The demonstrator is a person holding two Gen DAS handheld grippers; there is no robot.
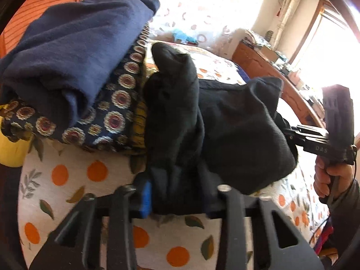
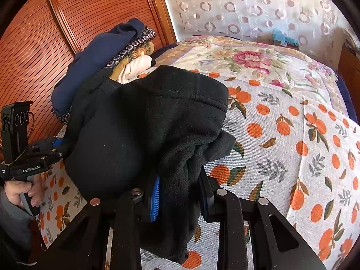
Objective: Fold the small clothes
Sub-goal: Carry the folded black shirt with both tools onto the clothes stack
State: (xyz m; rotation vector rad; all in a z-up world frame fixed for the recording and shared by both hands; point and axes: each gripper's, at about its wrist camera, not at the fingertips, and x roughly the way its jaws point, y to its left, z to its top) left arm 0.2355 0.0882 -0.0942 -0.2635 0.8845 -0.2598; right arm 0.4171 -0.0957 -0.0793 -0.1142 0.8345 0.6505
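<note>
Both claws [image 1: 177,200] [image 2: 180,200] pinching black garment [image 2: 146,135] edges above orange-print bedspread [image 2: 281,157], open rightward.

Left claw [image 1: 177,202], right claw [image 2: 180,198] clamped, angled down.

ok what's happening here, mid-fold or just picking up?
A person holds a claw in each hand, and both are clamped on one black garment lifted over the orange-print bedspread. The left claw grips one bunched edge and the right claw another, so the cloth hangs between them. No neat fold shows yet, so it looks like the start of one. A pile with a navy garment on top sits behind, by the wooden panel.
</note>
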